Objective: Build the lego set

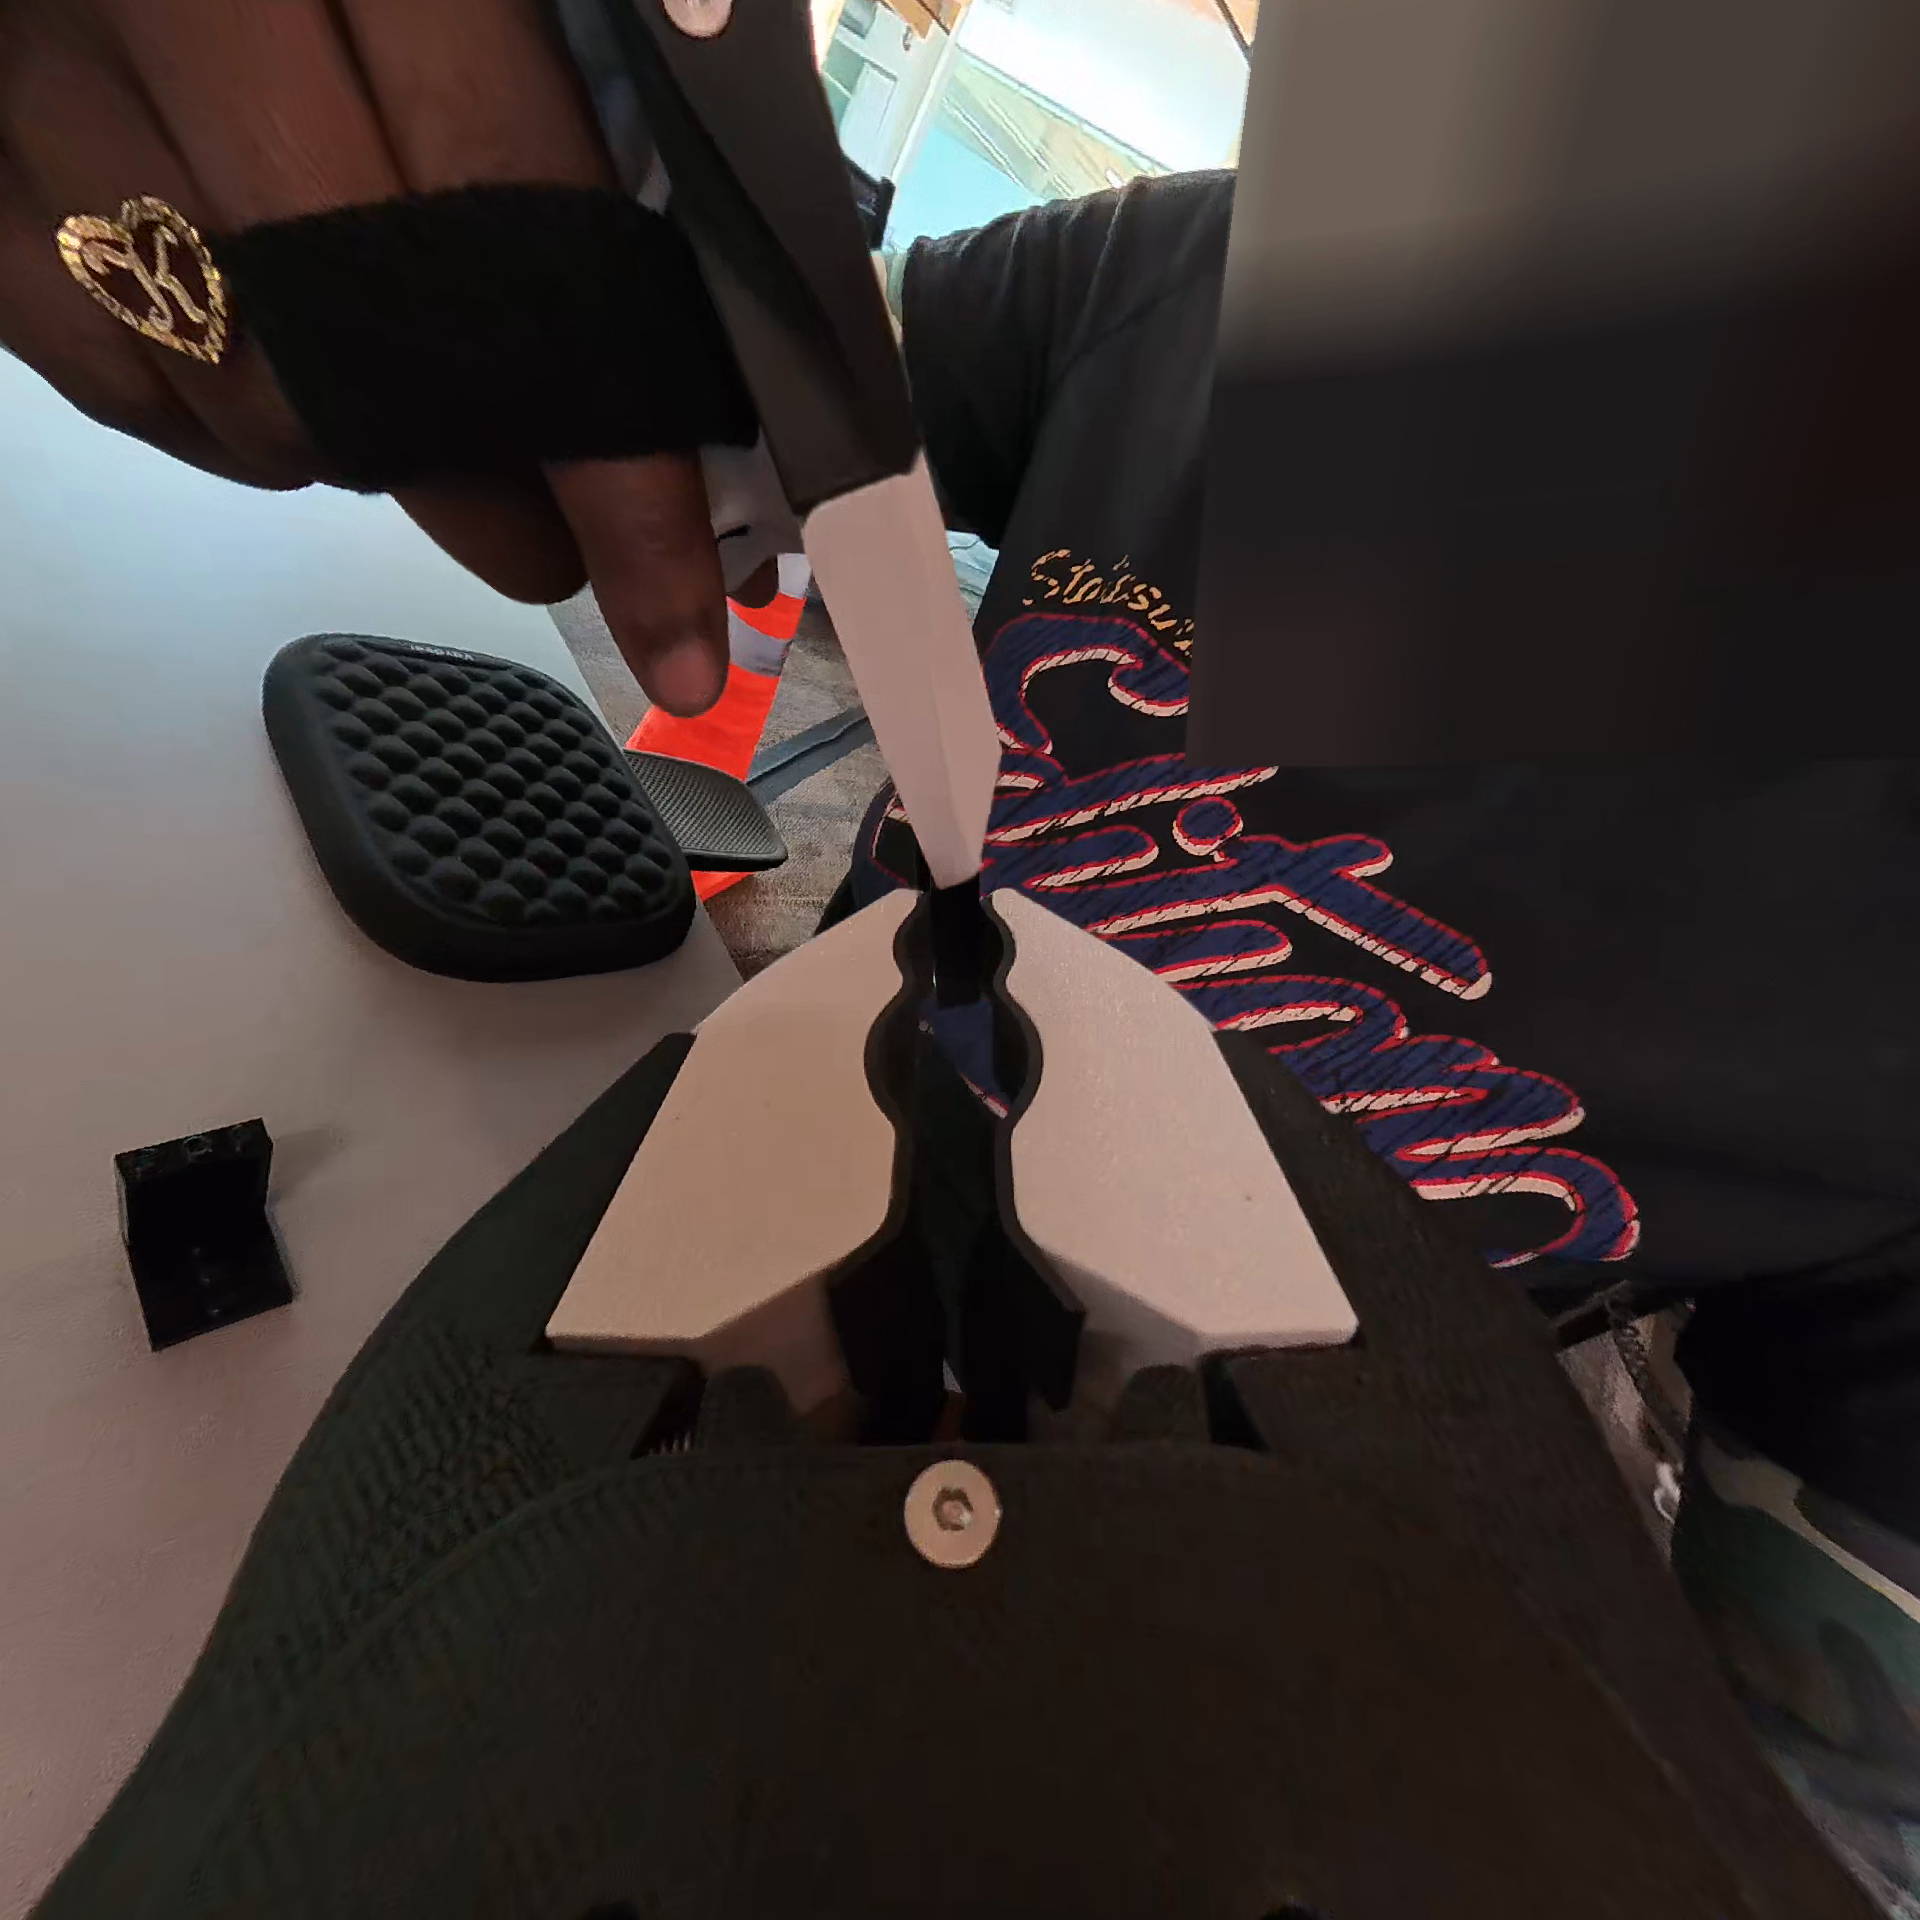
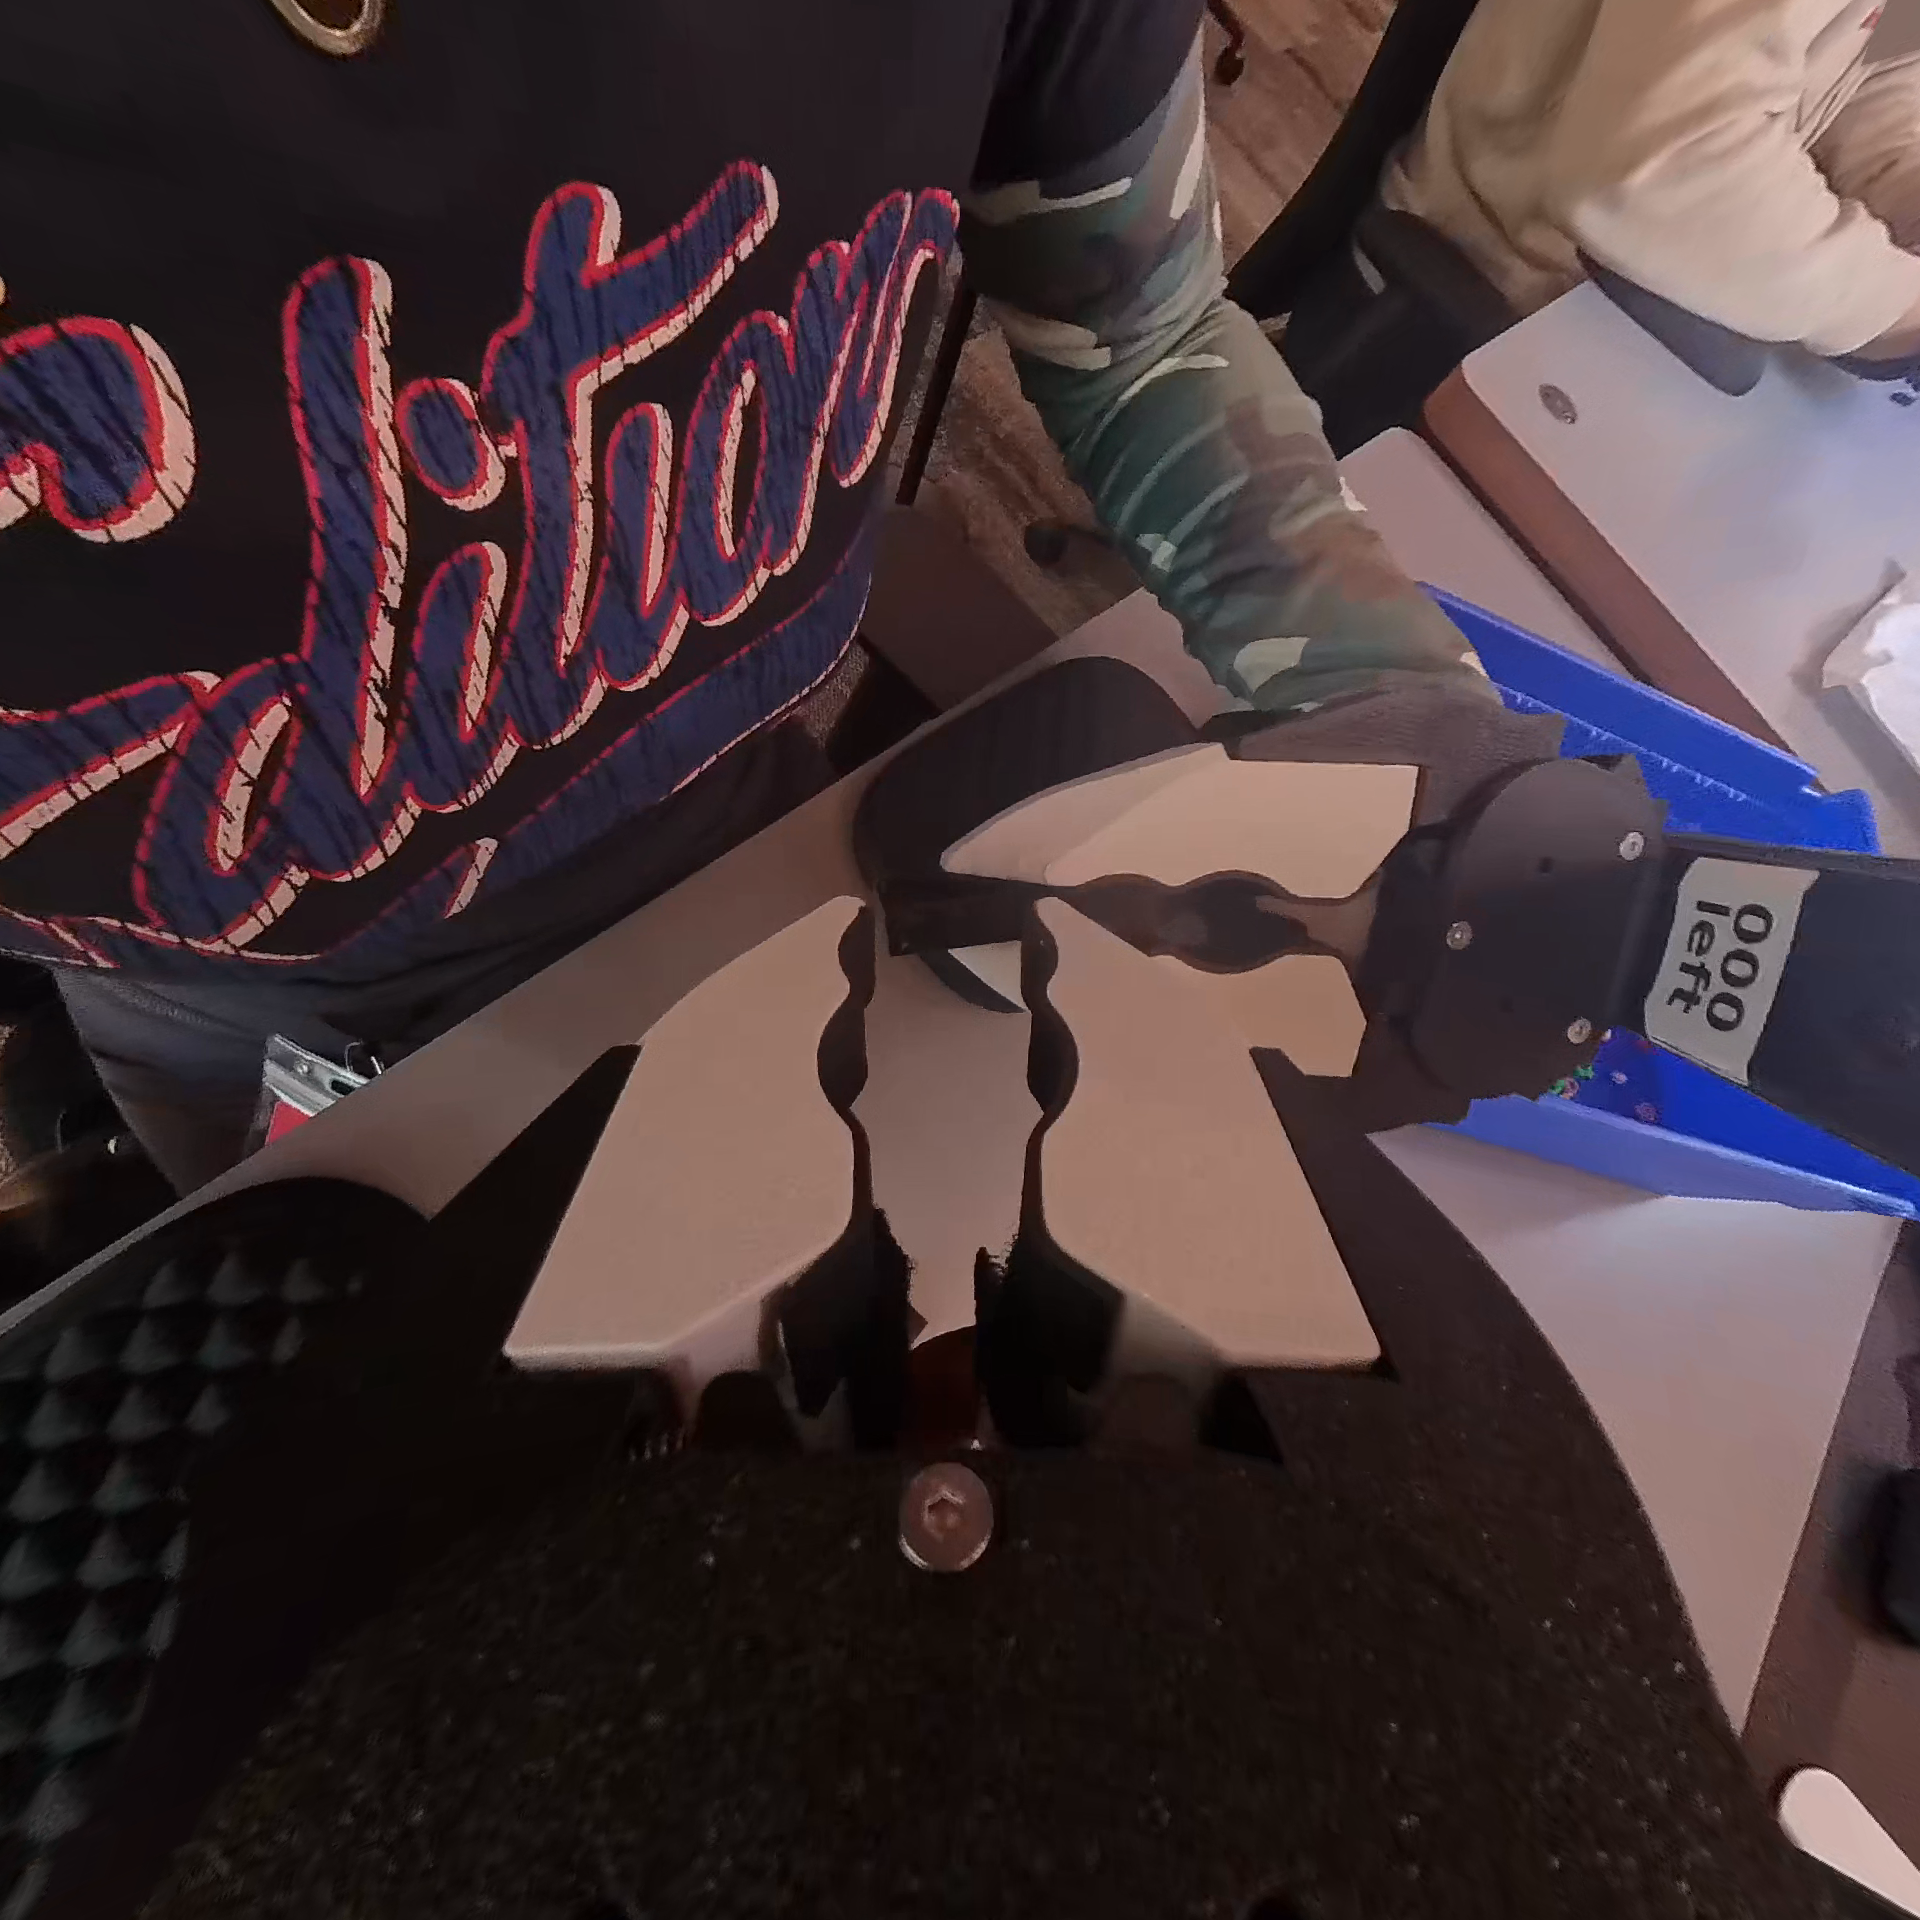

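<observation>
2 grippers meet in mid-air above the white table (image 1: pixel 156 935), each with matte white, faceted fingers whose inner edges are cut in wavy scallops, set on coarse black printed bodies. The left gripper (image 1: pixel 951 935) is clenched on a thin black lego piece (image 1: pixel 956 956); only a sliver of it shows at the tips, and the right wrist view shows it as a flat dark plate (image 2: pixel 940 920) jutting from those same fingers, its outline hard to make out. The right gripper (image 2: pixel 945 945) is released, a clear gap between its fingers, with the plate's end lying in that gap near the tips; whether it touches either finger cannot be told. In the left wrist view the right gripper appears edge-on as 1 slim white blade coming down to the held piece, gripped by a hand (image 1: pixel 312 260) in a black strap, cut off at the frame's top. On the table sit a glossy black L-shaped lego bracket (image 1: pixel 203 1231) with studs on top and a rounded black pad (image 1: pixel 478 800) of dimpled, quilted rubber. Blue ridged plastic bin (image 2: pixel 1662 1143) lies behind the left gripper, mostly hidden.
</observation>
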`<state>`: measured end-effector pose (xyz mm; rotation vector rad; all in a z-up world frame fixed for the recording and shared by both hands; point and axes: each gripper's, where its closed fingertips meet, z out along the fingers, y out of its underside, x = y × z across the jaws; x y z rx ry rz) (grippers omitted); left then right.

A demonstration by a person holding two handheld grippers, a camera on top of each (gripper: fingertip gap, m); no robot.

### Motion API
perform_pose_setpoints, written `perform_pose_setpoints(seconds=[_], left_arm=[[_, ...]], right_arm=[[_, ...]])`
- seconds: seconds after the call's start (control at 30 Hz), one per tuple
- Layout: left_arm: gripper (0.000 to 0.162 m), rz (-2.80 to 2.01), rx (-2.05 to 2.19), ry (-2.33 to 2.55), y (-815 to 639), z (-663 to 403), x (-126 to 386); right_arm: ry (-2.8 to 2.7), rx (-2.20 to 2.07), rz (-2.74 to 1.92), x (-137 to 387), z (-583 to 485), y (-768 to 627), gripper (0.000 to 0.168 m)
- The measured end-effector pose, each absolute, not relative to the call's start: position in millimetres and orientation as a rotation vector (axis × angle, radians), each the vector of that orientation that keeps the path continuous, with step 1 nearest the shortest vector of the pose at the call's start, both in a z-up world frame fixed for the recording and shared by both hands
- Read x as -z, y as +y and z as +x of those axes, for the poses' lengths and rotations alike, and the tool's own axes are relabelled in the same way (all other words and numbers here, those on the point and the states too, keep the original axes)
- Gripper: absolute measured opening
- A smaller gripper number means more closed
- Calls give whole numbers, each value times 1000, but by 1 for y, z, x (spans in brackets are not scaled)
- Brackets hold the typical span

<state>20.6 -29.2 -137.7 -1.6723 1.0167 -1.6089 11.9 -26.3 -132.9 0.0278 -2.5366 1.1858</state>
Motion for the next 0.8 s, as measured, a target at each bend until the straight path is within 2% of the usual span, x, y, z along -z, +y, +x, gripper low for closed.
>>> perform_pose_setpoints(seconds=[0.17,0.27,0.33,0.43,0.5,0.6,0.8], left_arm=[[9,-1676,1552,1031,-23,20,143],[54,-1759,1188,901,14,7,163],[68,-1905,801,858,40,-10,200],[67,-2072,522,889,51,-14,251],[58,-2127,475,883,58,-12,270],[47,-2176,375,905,68,-14,289],[43,-2154,385,902,69,-3,306]], right_arm=[[-2566,-1091,-7,137,11,-20,25],[-2570,-959,-190,139,12,4,25],[-2563,-799,-437,147,13,35,25],[-2542,-696,-833,165,16,64,25],[-2522,-672,-1023,179,15,71,25],[-2497,-631,-1165,199,8,74,25],[-2468,-533,-1329,237,-3,78,25]])
